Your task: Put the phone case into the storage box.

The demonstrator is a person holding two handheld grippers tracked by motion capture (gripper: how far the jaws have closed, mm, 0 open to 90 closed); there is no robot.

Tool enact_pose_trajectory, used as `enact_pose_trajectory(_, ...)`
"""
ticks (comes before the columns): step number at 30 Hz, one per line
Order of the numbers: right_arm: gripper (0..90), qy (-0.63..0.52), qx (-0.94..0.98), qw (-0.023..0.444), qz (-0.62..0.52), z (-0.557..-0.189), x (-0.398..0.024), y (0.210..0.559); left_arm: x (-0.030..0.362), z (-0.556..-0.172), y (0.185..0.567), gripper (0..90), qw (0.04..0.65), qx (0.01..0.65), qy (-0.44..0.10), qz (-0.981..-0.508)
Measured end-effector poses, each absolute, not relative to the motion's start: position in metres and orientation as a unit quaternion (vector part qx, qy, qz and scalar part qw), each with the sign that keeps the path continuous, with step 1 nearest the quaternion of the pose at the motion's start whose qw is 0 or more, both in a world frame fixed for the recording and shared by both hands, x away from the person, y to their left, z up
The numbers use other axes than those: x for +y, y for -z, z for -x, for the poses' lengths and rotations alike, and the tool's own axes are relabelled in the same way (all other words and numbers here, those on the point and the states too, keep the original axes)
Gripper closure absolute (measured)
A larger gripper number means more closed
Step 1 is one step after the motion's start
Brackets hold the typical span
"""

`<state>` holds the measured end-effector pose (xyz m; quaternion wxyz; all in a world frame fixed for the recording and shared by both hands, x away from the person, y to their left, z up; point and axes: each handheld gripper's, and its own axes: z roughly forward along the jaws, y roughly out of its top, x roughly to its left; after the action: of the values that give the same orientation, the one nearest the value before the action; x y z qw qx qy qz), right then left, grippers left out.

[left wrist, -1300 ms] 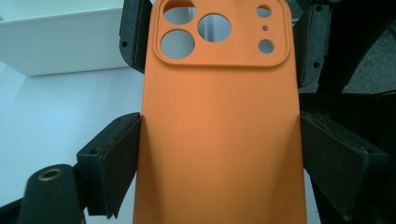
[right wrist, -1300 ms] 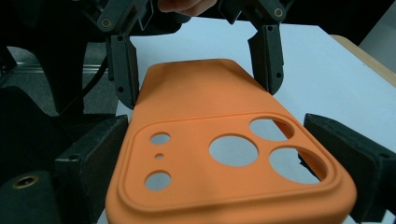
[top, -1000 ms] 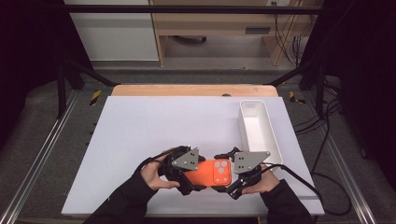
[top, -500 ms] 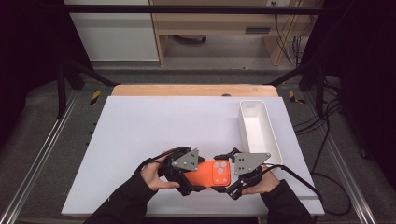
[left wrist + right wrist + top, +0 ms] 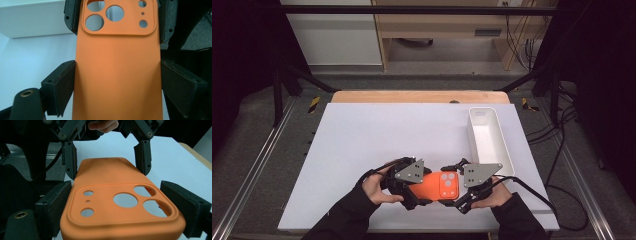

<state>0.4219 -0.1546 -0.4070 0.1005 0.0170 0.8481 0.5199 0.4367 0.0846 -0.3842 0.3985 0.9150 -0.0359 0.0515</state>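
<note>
Together, two handheld grippers hold an orange phone case (image 5: 439, 186) over a white table (image 5: 377, 135).

Largest first: the table, then a white tray (image 5: 490, 134) at its right side, well apart from the case. The left gripper (image 5: 117, 82) clamps the case's plain end; the right gripper (image 5: 120, 207), whose jaws have just been closing, grips the end with the camera holes.

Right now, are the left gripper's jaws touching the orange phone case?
Touching. In the left gripper view, the left gripper has both black jaws pressed against the long edges of the orange phone case, with no gap on either side.
</note>
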Motion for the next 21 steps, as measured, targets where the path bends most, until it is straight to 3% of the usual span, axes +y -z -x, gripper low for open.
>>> enact_pose_trajectory(21, 15.6, -0.516, 0.853, 0.081, -0.015, -0.4222, -0.154, 0.4081, 0.0826, -0.4361, 0.3862, 15.4, 0.391, -0.043, -0.047, -0.918)
